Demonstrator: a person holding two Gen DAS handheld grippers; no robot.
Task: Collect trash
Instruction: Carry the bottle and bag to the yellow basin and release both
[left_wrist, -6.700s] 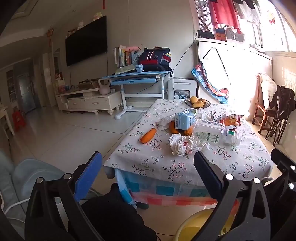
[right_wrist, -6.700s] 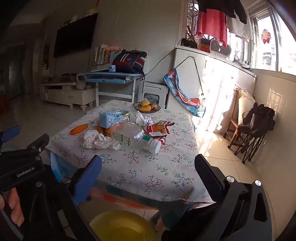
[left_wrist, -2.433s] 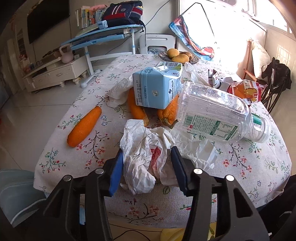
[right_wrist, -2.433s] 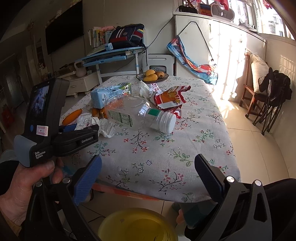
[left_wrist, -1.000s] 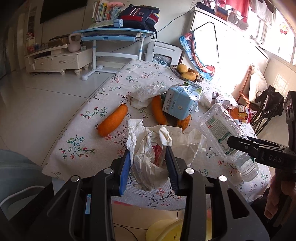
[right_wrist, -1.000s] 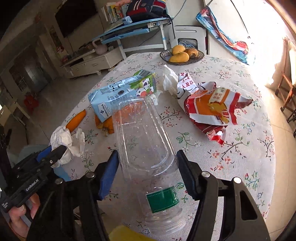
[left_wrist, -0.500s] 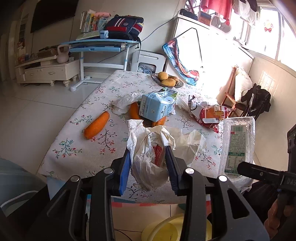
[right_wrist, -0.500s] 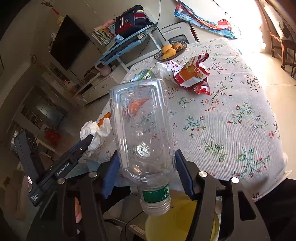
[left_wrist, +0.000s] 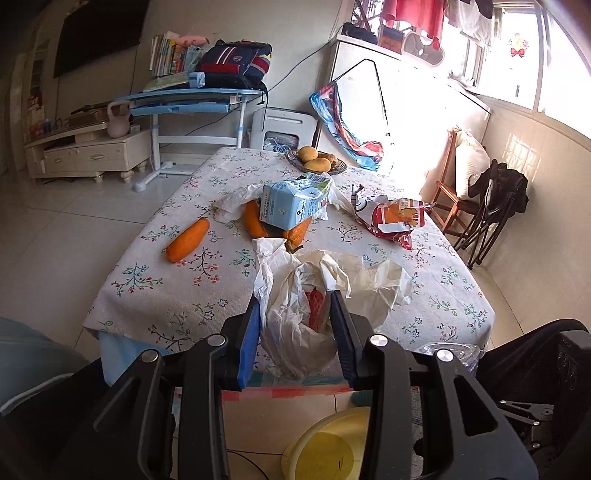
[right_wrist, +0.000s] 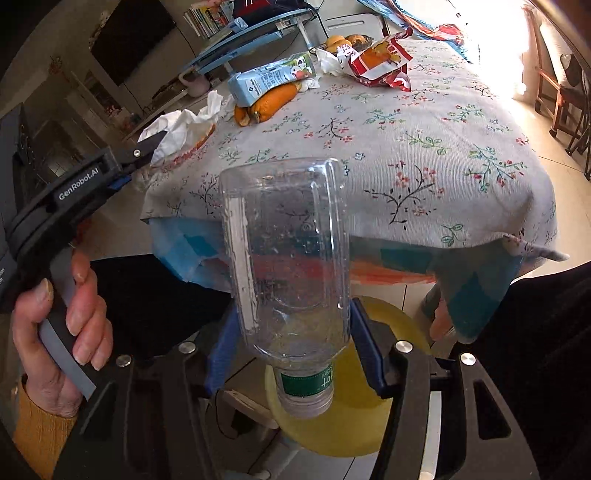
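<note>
Trash: our right gripper (right_wrist: 291, 347) clamps the clear bottle (right_wrist: 286, 258) cap-down above the yellow bin (right_wrist: 384, 398); our left gripper (left_wrist: 295, 332) pinches the crumpled wrapper (left_wrist: 295, 314) at the table's (left_wrist: 166, 295) near edge.

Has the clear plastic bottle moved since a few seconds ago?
Yes. The bottle left the table; the right gripper holds it beyond the edge, above the yellow bin.
</note>
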